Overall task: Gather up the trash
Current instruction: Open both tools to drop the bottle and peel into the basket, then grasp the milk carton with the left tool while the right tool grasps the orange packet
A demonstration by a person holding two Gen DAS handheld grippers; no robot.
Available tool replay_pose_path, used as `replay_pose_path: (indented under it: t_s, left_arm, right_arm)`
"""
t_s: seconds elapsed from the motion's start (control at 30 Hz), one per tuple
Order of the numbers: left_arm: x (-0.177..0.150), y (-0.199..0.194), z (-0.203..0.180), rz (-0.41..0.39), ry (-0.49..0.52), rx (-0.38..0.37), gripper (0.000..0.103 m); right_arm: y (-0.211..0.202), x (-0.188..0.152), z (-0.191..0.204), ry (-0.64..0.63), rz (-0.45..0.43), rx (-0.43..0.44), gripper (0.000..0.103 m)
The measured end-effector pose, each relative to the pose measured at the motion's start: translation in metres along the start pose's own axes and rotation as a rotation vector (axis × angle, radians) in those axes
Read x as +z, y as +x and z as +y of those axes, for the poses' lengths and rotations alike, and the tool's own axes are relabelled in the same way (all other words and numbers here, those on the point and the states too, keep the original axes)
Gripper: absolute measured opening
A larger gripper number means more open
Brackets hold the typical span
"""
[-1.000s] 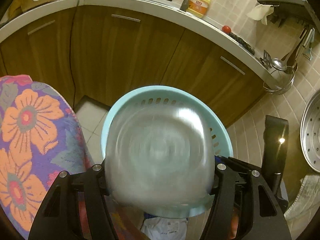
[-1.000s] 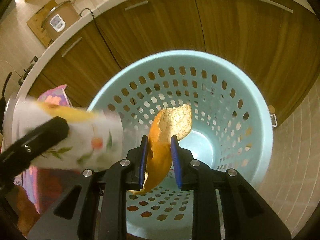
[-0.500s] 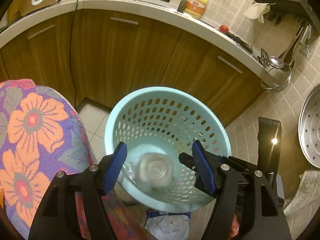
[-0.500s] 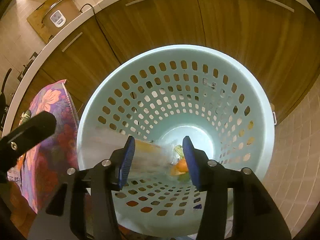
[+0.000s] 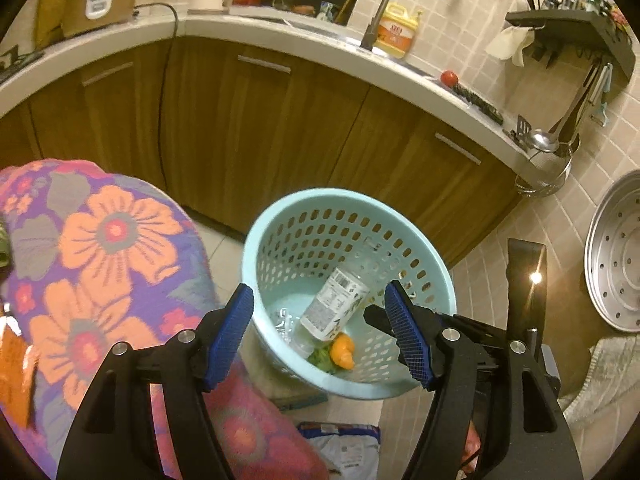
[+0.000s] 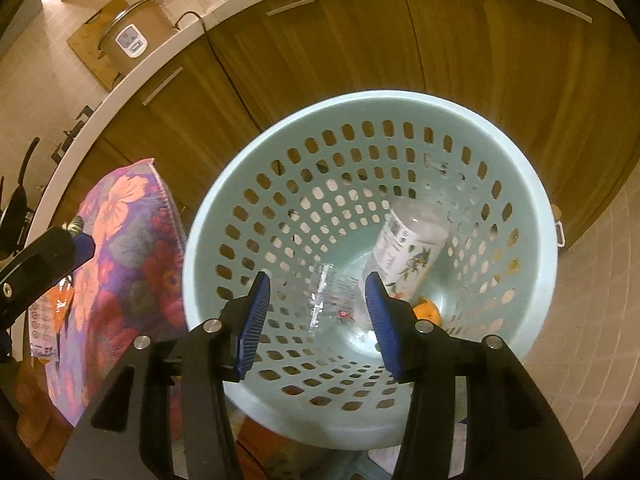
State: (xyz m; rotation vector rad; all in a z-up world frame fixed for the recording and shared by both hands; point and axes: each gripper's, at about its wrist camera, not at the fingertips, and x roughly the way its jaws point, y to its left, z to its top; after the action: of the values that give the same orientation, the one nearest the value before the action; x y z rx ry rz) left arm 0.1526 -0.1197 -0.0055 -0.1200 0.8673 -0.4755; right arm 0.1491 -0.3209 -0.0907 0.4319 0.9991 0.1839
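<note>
Trash sits inside the round, perforated pale-blue plastic basket [image 6: 532,216]: a clear labelled bottle [image 6: 408,248] at two o'clock, orange peel [image 5: 342,354] (glossy) beneath; left gripper [image 5: 320,332] and right gripper [image 6: 316,316] spread, empty

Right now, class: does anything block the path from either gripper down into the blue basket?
Nothing visible does. Both the left gripper and the right gripper are open and empty above the basket, whose mouth is uncovered; the bottle and orange peel lie inside.
</note>
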Motion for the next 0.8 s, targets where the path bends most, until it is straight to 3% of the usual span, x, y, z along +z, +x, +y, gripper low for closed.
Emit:
replay_pose_path:
  t_s: [0.23,0.33,0.6,0.8]
  left_arm:
    - [-0.012,-0.062,0.012,-0.119,-0.020,0.061,0.066]
    - [-0.020,-0.098,0.026,-0.180,-0.037,0.119,0.067]
    - [-0.054,-0.204,0.089,-0.338,-0.135,0.358,0.075]
    - [-0.073,-0.240,0.141,-0.337,-0.202,0.518,0.076]
  right_arm:
    - [-0.030,-0.001,0.047,-0.094,-0.078,0.051,0.046]
    - [-0.046,-0.003,0.079,-0.157,-0.115,0.085,0.046]
    - [-0.059,-0.027,0.192,-0.375,-0.139,0.221,0.046]
    - [-0.040,-0.047,0.267,-0.527,-0.121,0.253,0.046]
